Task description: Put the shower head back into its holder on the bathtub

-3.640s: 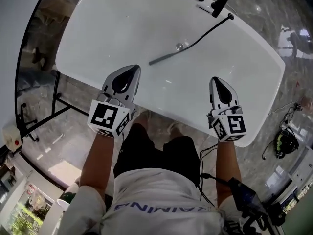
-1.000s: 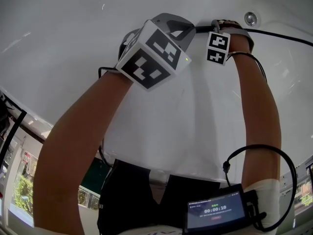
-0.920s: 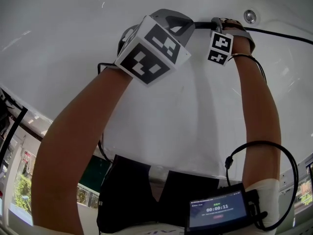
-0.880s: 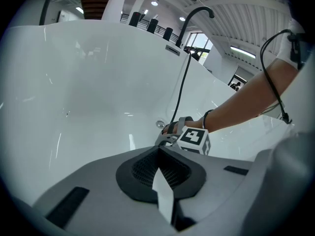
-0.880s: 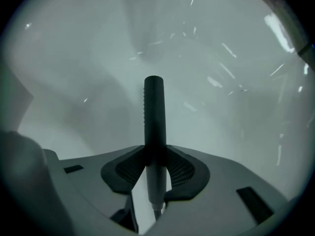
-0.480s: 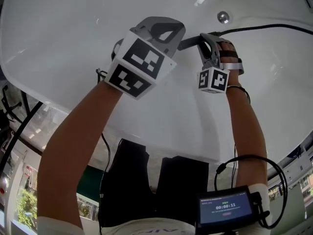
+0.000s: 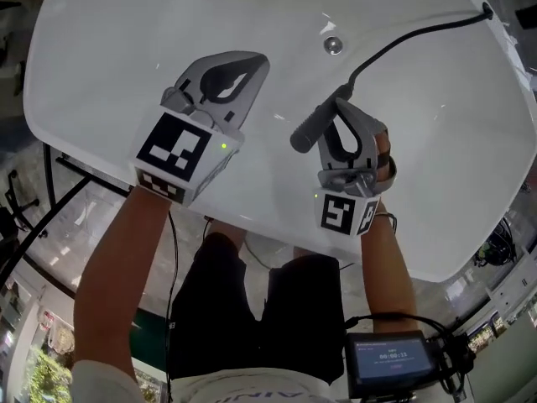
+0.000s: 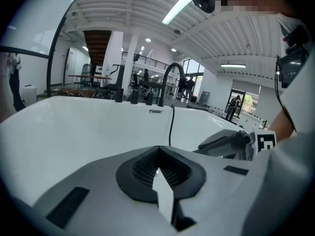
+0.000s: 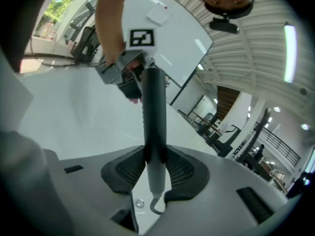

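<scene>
**Right gripper, shower head and bathtub.** My right gripper (image 7: 342,120) is clamped on the shower head (image 9: 153,97), whose dark handle stands between the pads. My left gripper (image 7: 243,70) has its jaws together on nothing. Compared with a second ago, both grippers are raised off the floor of the bathtub (image 7: 101,57). The shower head, then low beside the drain (image 7: 333,45), now hangs above it, with its hose (image 7: 403,39) trailing to the far rim. The holder is hard to make out. The head view cuts off that rim, and the left gripper view shows only small dark fittings (image 8: 133,96).
</scene>
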Demonstrator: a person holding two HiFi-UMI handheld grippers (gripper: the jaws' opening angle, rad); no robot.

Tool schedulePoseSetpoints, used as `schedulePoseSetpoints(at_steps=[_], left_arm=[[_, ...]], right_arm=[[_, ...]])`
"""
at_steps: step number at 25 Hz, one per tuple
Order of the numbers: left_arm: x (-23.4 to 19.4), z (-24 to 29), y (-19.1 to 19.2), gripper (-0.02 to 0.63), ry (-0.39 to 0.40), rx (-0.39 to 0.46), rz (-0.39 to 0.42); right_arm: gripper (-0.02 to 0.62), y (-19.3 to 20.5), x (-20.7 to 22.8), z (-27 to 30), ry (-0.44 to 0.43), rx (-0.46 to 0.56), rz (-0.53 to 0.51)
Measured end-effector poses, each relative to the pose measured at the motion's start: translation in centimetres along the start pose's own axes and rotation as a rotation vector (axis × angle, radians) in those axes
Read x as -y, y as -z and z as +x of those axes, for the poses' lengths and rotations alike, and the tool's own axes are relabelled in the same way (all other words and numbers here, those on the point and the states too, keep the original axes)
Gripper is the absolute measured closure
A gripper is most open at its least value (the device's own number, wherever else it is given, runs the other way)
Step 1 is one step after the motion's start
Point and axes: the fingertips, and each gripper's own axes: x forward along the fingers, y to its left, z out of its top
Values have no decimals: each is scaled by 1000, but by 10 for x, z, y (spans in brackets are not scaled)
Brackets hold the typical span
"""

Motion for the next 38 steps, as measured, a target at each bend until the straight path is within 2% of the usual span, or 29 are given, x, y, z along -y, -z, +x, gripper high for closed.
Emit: schedulePoseSetpoints(at_steps=[3, 7, 10, 18, 21, 25, 28, 31, 33, 38], left_arm=[[35, -26, -47, 591, -16, 63, -4], [78, -30, -84, 591, -5, 93, -52], [112, -31, -114, 591, 28, 116, -30], [212, -32, -226, 591, 119, 245, 40], [226, -46, -250, 591, 137, 279, 64], [254, -68, -291, 591, 143, 314, 19], [278, -73, -327, 591, 142, 350, 21], [286, -80, -357, 591, 132, 381, 55], [293, -85, -375, 591, 126, 386, 67], [294, -91, -405, 591, 117, 404, 84]], right_arm=[[463, -44, 61, -67, 112, 56, 76], [463, -65, 123, -132, 244, 103, 120], [463, -83, 165, -174, 324, 121, 136], [463, -126, 280, -281, 500, 204, 178], [463, -156, 308, -303, 550, 237, 179], [463, -198, 359, -348, 625, 299, 193], [463, -211, 400, -381, 674, 365, 193], [463, -213, 424, -397, 703, 401, 180], [463, -237, 452, -404, 718, 414, 190], [463, -253, 493, -394, 717, 426, 134]])
